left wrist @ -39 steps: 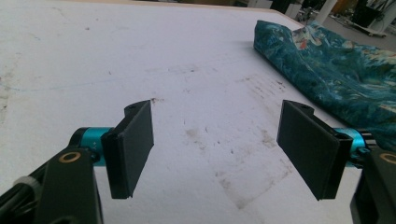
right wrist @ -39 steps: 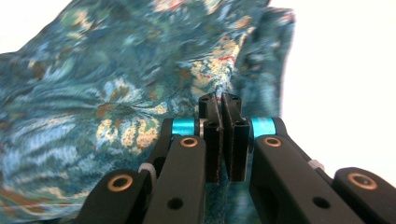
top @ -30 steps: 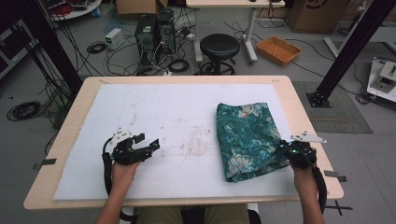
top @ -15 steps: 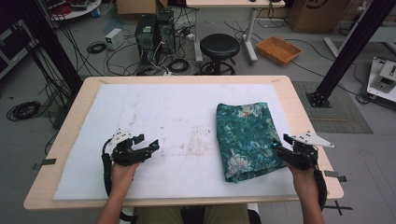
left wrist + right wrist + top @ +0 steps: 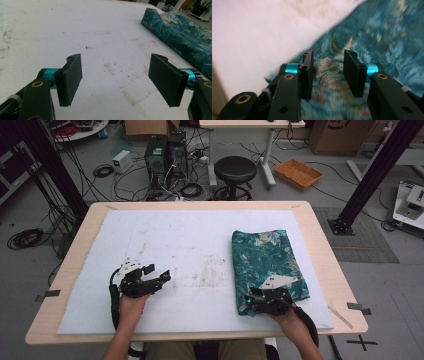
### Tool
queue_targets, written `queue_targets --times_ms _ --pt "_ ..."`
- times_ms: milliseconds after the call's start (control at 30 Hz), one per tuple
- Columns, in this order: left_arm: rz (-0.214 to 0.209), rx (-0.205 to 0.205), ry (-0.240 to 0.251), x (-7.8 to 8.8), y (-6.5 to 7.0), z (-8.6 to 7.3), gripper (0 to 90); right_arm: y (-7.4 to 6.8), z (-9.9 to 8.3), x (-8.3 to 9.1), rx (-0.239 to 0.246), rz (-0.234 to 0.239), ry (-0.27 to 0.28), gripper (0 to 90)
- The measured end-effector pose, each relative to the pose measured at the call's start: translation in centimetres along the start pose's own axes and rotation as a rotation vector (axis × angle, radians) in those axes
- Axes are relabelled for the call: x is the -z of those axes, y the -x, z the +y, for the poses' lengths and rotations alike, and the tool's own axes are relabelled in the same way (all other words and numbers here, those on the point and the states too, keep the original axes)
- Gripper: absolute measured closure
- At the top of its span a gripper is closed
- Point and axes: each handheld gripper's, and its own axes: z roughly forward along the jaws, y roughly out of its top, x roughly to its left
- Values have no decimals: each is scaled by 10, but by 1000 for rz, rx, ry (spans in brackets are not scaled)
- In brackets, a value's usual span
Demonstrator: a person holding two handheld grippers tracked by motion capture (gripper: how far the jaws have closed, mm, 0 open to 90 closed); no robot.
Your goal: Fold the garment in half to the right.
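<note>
The right gripper [image 5: 261,301] sits over the near left corner of the folded teal floral cloth [image 5: 267,265], at about 5 o'clock on the white table cover [image 5: 175,245]; its jaws have just been closing and stand part-way apart with the fabric's corner beneath and between them, the pads not yet pressing — so it grips nothing. In the right gripper view the cloth [image 5: 374,50] runs under both pads, its edge meeting the white cover toward 10 o'clock. To do this pick-up well, I judge the jaws should settle low enough to pinch every layer of the fold at that corner, close fully before any lift, and avoid dragging the stack sideways, which would undo the fold. The left gripper [image 5: 157,281] rests at about 7 o'clock on the cover, jaws wide apart and empty, aimed toward the cloth at 3 o'clock. The cloth [image 5: 180,32] lies flat as a folded rectangle, its long axis running from 6 to 12 o'clock, tilted slightly toward 11, with the folded left edge straight and the far end somewhat wider
</note>
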Motion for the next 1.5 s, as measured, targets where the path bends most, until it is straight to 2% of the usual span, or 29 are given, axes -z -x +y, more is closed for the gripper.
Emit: queue_targets --times_ms 200,300,333,400,433,467,500,533,567,600,633,667,733,800,900,967,1000,1033,1067,1100,1167,1200,1300,1333,1367,1400,1433,1467,1500 --pt "2 6 1 0 0 0 272 -4 -7 1 3 1 7 576" --pt "2 1 -4 0 0 0 272 -3 -7 7 -13 27 36 546" --pt "3 1 -3 0 0 0 272 8 -8 27 -77 -7 169 532" --pt "5 2 -2 -1 0 -1 272 20 -11 38 -119 -90 206 552" --pt "5 2 -2 -1 0 -1 272 20 -11 38 -119 -90 206 552" --pt "7 -2 -3 -1 0 0 272 26 -14 42 -146 -141 210 563" --pt "9 -1 -1 -1 0 -1 272 42 -21 49 -196 -276 183 584" --pt "10 -2 -1 -1 0 0 272 52 -26 51 -203 -345 157 604" --pt "16 -4 2 0 0 0 272 60 -31 51 -218 -399 123 630" --pt "18 -3 8 0 0 0 272 76 -40 51 -257 -453 59 661" --pt "19 -3 12 1 -1 0 271 81 -45 50 -260 -462 36 679" --pt "22 -2 20 1 -1 0 271 81 -45 50 -260 -462 36 679" --pt "22 -1 23 2 -2 1 271 86 -51 47 -272 -460 -6 714" --pt "24 3 18 2 -2 0 271 85 -52 48 -259 -475 -9 730" --pt "24 -5 14 2 -1 0 271 79 -51 51 -318 -504 -38 732" --pt "23 -8 13 2 -1 0 272 76 -52 54 -315 -508 -48 682" --pt "25 -8 11 1 -2 0 272 76 -53 55 -317 -502 -44 641" --pt "23 -9 10 1 -2 0 272 78 -54 58 -338 -473 -16 580" --pt "24 -1 9 0 -2 0 271 81 -54 61 -354 -445 29 561" --pt "23 -1 8 0 -2 0 271 82 -53 65 -352 -445 79 558" --pt "27 -4 9 0 -2 1 271 85 -43 70 -354 -448 161 519" --pt "27 -2 12 1 -2 1 271 87 -37 70 -342 -437 181 515" --pt "28 4 14 2 -4 1 271 95 -10 61 -306 -393 180 516" --pt "28 4 14 2 -4 1 271 95 -10 61 -306 -393 180 516" --pt "31 2 13 2 -5 1 271 101 18 45 -268 -340 191 571" --pt "31 2 13 2 -5 1 271 103 27 39 -265 -311 201 578" --pt "32 1 13 2 -6 1 271 103 27 39 -265 -311 201 578" --pt "31 -7 10 2 -6 1 272 107 43 25 -263 -282 203 579" --pt "31 -12 7 2 -6 1 271 110 50 18 -263 -266 208 585"
